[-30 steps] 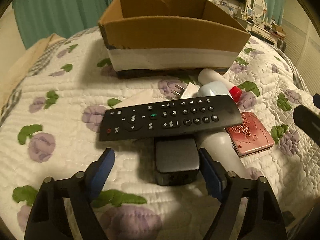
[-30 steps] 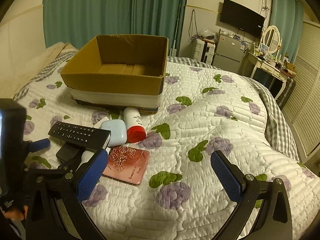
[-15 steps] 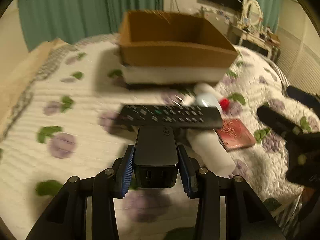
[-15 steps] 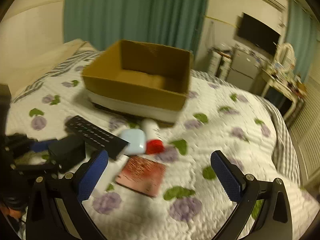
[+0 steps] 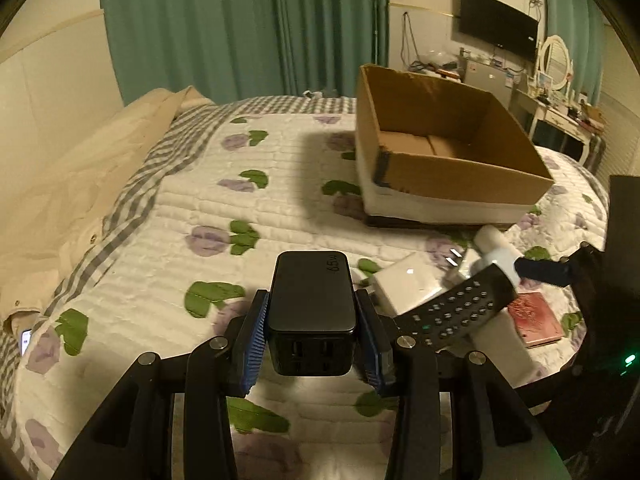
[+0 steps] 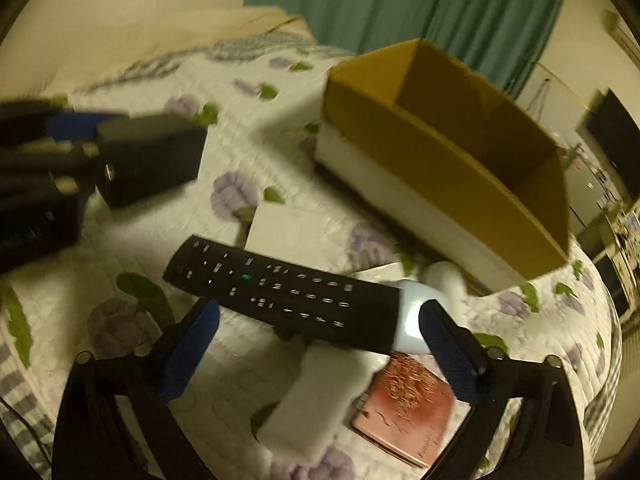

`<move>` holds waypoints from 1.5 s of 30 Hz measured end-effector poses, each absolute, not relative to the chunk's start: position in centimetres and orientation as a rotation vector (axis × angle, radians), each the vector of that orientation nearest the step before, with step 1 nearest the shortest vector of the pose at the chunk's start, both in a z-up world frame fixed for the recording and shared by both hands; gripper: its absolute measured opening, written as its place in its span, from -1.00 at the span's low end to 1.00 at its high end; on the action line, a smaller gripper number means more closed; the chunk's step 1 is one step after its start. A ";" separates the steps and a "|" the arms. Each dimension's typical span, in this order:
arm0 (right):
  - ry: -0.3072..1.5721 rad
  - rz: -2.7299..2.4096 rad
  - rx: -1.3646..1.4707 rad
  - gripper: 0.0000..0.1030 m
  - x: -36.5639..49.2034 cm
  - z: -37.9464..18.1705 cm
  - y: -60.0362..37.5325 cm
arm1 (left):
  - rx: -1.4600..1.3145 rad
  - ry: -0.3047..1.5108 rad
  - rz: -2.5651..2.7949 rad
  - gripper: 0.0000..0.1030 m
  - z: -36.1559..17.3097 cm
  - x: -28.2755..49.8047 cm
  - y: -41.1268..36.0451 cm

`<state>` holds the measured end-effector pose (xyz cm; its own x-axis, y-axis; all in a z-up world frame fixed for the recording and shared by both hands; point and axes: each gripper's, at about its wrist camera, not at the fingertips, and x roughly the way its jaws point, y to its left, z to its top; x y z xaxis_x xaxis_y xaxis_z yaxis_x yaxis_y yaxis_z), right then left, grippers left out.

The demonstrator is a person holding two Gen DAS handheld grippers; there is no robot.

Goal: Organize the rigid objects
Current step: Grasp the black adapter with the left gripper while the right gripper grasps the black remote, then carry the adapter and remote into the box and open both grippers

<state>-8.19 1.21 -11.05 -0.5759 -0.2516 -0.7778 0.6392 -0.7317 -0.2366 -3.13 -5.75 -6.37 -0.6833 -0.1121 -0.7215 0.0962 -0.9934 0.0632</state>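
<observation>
My left gripper [image 5: 312, 336] is shut on a black 65 W charger block [image 5: 312, 292] and holds it above the quilt; the block also shows in the right wrist view [image 6: 152, 160]. My right gripper [image 6: 320, 344] is open, its blue pads either side of a black remote [image 6: 284, 292] that lies across the pile. The remote also shows in the left wrist view [image 5: 456, 312]. An open, empty cardboard box [image 5: 444, 148] stands beyond the pile, and appears in the right wrist view [image 6: 448, 160].
Around the remote lie a white adapter [image 6: 288, 236], a white bottle [image 6: 320, 396], a pale blue case [image 6: 412, 320], a white tube [image 6: 444, 280] and a red patterned card case [image 6: 404, 404]. A beige pillow [image 5: 80, 168] lies left. A phone [image 5: 25, 340] lies at the bed's left edge.
My left gripper shut on the charger block, lifted it off the quilt and swung left. My right gripper moved down and left over the remote, still open.
</observation>
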 end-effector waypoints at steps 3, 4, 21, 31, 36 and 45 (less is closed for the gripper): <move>0.742 -2.275 1.016 0.85 -7.9 -11.9 1.0 | 1.209 -0.013 -2.781 -0.19 -6.6 -3.3 -6.1; 0.771 -2.263 1.012 0.85 -7.8 -12.2 0.8 | 1.213 -0.011 -2.780 -0.19 -6.7 -3.3 -6.2; 0.997 -2.115 0.970 -0.04 -10.0 -14.6 -2.6 | 1.213 0.029 -2.739 -0.19 -6.8 -3.3 -7.6; 0.707 -2.175 1.035 -0.62 -11.1 -12.4 -0.4 | 1.190 0.022 -2.753 -0.19 -6.2 -3.0 -7.6; 0.540 -2.233 1.064 -0.64 -11.1 -10.3 1.9 | 1.152 0.009 -2.785 -0.19 -4.9 -2.5 -6.9; 0.427 -2.333 0.968 -0.64 -8.2 -5.3 4.2 | 1.056 -0.015 -2.870 -0.19 -1.2 -1.5 -5.2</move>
